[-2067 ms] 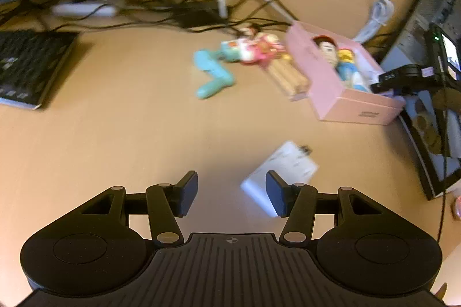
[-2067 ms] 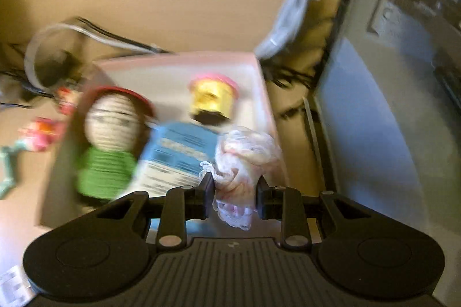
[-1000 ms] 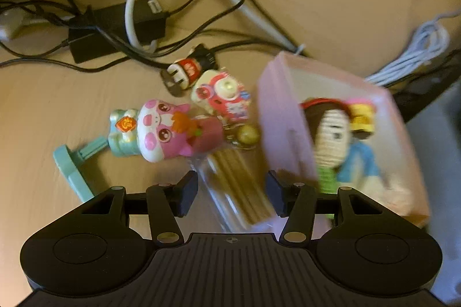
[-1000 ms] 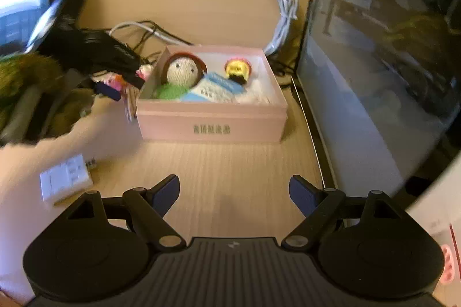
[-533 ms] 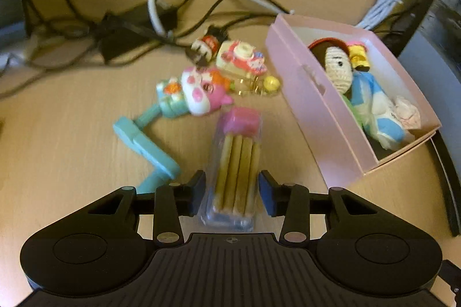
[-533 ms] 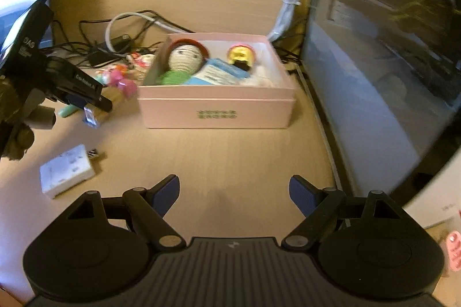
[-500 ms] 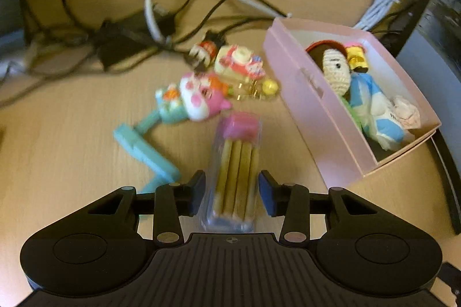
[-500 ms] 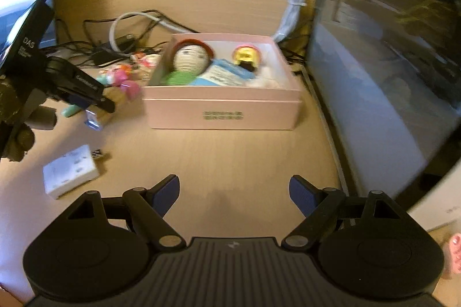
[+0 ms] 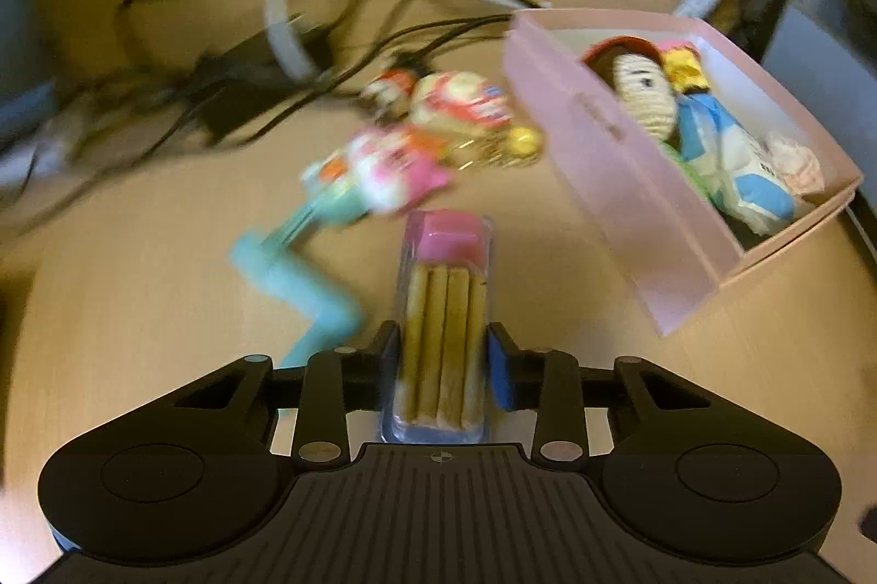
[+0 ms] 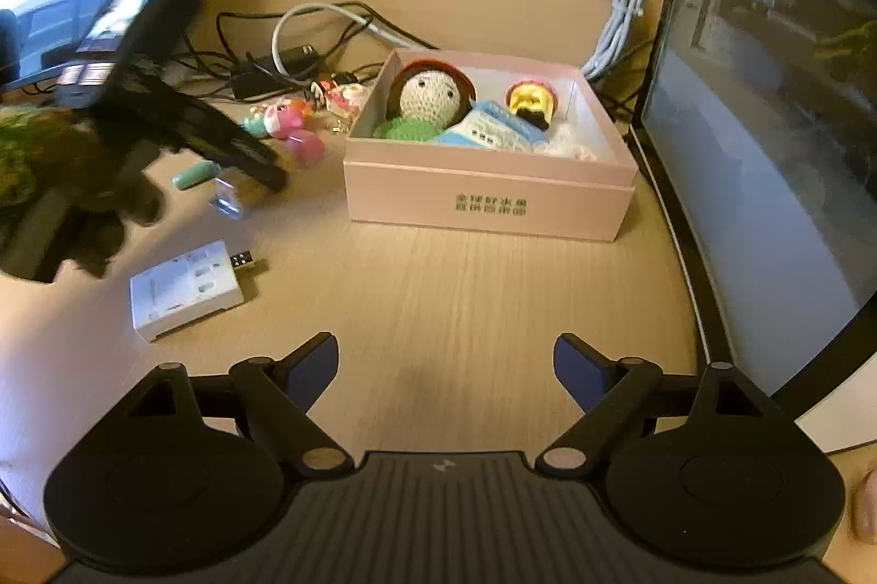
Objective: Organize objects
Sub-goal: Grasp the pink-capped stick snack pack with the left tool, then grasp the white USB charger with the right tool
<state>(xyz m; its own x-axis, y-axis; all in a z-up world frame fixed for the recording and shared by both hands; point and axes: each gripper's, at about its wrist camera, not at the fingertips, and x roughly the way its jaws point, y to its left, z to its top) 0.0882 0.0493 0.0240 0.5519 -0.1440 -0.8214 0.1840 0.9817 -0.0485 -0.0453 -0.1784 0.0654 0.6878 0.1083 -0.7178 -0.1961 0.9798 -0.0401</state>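
My left gripper (image 9: 441,359) is shut on a clear packet of wooden sticks with a pink cap (image 9: 443,310), held above the desk left of the pink box (image 9: 619,178). The box holds a crocheted doll (image 10: 427,96), a yellow figure (image 10: 530,101), a blue packet (image 10: 488,126) and a white lace piece (image 9: 795,162). The left gripper also shows in the right wrist view (image 10: 241,170), to the left of the box. My right gripper (image 10: 444,367) is open and empty over bare desk in front of the box (image 10: 488,200).
Small pink toys (image 9: 394,167), a teal toy (image 9: 296,266) and a tangle of cables with a power adapter (image 9: 246,91) lie left of the box. A white USB card reader (image 10: 183,291) lies front left. A dark monitor (image 10: 767,118) stands at the right.
My left gripper closed on the stick packet and lifted it, carrying it slightly toward the box. My right gripper let go of the lace piece in the box, backed away and stays open.
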